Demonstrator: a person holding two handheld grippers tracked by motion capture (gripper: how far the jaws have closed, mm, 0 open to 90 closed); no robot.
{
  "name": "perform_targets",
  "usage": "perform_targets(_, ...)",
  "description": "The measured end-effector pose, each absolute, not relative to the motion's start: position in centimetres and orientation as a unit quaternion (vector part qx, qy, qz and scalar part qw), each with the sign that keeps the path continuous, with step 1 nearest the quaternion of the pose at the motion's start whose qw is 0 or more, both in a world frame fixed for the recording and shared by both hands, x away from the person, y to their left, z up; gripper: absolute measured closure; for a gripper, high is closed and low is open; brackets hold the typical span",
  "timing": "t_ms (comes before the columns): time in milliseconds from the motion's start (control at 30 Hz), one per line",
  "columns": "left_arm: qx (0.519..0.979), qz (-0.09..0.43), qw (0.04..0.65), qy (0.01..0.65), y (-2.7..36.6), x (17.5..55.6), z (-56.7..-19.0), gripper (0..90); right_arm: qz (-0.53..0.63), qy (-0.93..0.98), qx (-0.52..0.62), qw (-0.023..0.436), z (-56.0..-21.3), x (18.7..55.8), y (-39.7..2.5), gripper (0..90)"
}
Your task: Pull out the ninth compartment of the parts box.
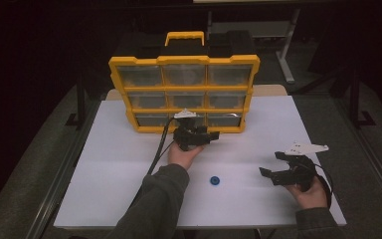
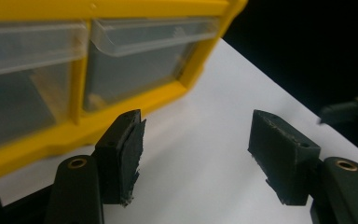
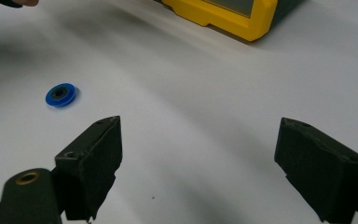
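A yellow organizer (image 1: 184, 59) with clear drawers stands upright at the back of the white table (image 1: 119, 164). My left gripper (image 1: 212, 134) is open just in front of its bottom row, jaws pointing right. In the left gripper view its jaws (image 2: 198, 135) stand apart with nothing between them, and a bottom-row drawer (image 2: 140, 56) of the organizer is close at the upper left. A small blue wheel (image 1: 215, 180) lies flat on the table near the front. My right gripper (image 1: 271, 163) is open to the right of it, with the wheel (image 3: 61, 95) ahead of its left jaw and its gap (image 3: 198, 140) empty.
The organizer's lower corner (image 3: 233, 18) shows at the top of the right gripper view. A black cable (image 1: 160, 144) trails from the left gripper down along the sleeve. Dark floor and table legs surround the table; a grey desk frame (image 1: 283, 50) stands behind.
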State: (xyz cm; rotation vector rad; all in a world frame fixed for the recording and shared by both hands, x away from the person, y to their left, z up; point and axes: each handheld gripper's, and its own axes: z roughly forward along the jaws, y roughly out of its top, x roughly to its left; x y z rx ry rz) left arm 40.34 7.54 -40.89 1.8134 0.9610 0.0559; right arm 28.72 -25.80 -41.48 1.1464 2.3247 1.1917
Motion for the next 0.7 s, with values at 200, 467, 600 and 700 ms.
perform_targets(200, 0.721, -0.016, 0.53, 0.446, 7.0, 41.5, -41.2, 35.1, 0.413, 0.807, 0.397, 0.142, -41.5, 28.8, -25.8, 13.9)
perform_targets(467, 0.681, -0.029, 0.543, 0.49, 5.9, 42.7, -41.7, 36.3, 0.412, 0.809, 0.395, 0.141, -41.6, 28.9, -25.8, 14.0)
perform_targets(600, 0.657, -0.047, 0.556, 0.507, 5.3, 43.0, -42.1, 43.6, 0.412, 0.809, 0.395, 0.139, -41.7, 29.0, -25.8, 13.9)
perform_targets(700, 0.643, -0.054, 0.562, 0.518, 4.9, 43.2, -42.4, 51.2, 0.412, 0.81, 0.394, 0.139, -41.6, 29.1, -25.8, 14.0)
